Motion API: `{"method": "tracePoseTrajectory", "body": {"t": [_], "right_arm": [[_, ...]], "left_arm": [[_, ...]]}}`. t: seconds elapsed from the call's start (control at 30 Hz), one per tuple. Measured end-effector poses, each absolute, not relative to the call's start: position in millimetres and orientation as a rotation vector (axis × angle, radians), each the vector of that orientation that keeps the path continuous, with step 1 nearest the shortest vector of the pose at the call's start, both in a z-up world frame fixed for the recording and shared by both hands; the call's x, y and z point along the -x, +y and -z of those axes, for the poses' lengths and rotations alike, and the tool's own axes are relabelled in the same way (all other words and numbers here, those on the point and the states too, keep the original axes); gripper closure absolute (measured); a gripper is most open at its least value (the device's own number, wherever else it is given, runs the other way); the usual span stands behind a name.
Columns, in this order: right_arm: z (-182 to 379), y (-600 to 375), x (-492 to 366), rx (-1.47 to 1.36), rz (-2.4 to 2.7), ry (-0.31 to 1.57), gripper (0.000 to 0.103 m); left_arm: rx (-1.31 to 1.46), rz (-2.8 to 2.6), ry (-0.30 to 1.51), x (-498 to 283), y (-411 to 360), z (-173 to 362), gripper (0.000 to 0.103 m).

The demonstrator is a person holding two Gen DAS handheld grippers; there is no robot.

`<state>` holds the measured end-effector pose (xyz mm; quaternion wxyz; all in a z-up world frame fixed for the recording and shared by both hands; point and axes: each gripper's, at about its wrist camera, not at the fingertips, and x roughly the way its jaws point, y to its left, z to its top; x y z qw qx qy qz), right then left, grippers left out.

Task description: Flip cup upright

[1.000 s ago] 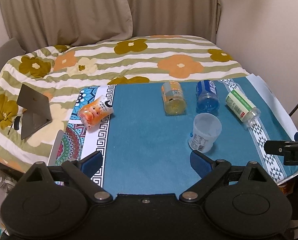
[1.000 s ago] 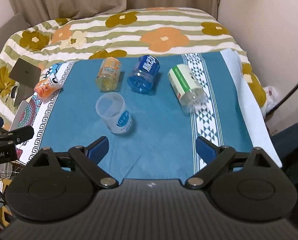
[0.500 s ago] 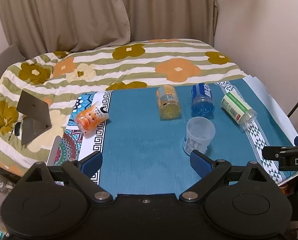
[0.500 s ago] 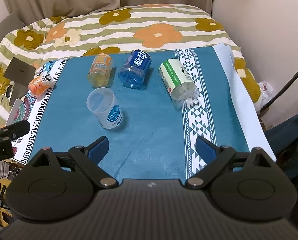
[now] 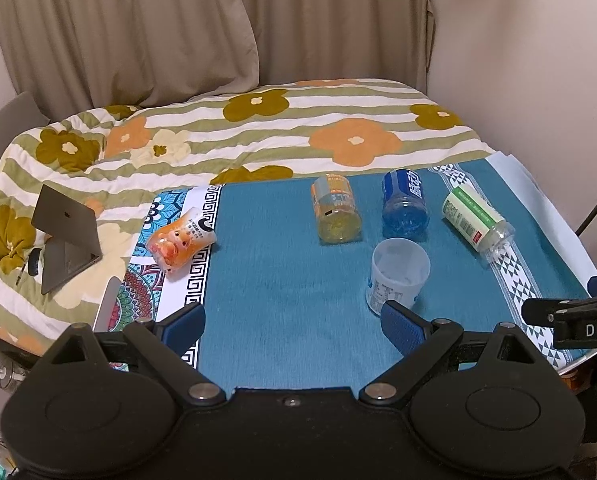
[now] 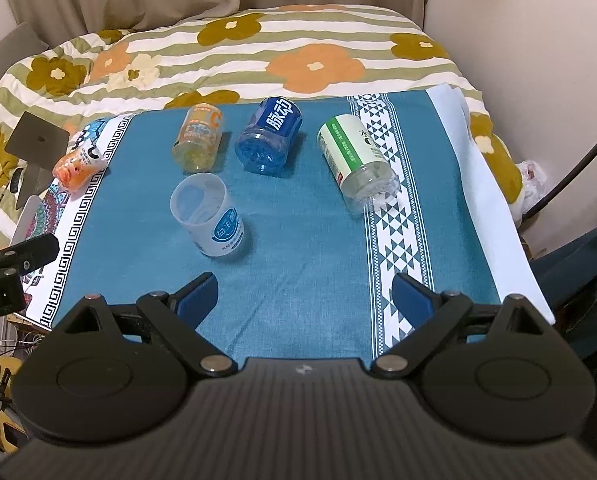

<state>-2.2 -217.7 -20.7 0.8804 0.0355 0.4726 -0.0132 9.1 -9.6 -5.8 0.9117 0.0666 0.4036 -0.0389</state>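
A translucent white cup with a blue label stands upright on the teal cloth, mouth up; it also shows in the right wrist view. Four cups lie on their sides: an orange-label one, a blue one, a green-and-white one and an orange cartoon one at the cloth's left border. My left gripper is open and empty, near the front edge. My right gripper is open and empty, also near the front edge.
A flowered striped quilt covers the bed behind the cloth. A dark folded stand sits on the quilt at the left. The wall is close on the right. The right gripper's body shows at the left view's right edge.
Both grippers have pulled back and up from the table, so the cups look smaller and farther. The cups have not moved.
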Motion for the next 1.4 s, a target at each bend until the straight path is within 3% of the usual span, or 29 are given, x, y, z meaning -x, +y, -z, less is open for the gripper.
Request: {"method": "tracePoseTrajectory", "body": {"t": [1.4], "right_arm": [[20.8,-212.3,4.0,-0.071,0.037,0.984,0.000]], "left_arm": [[-0.156,0.078,0.809,-7.6,-4.3,3.0,0.006]]}}
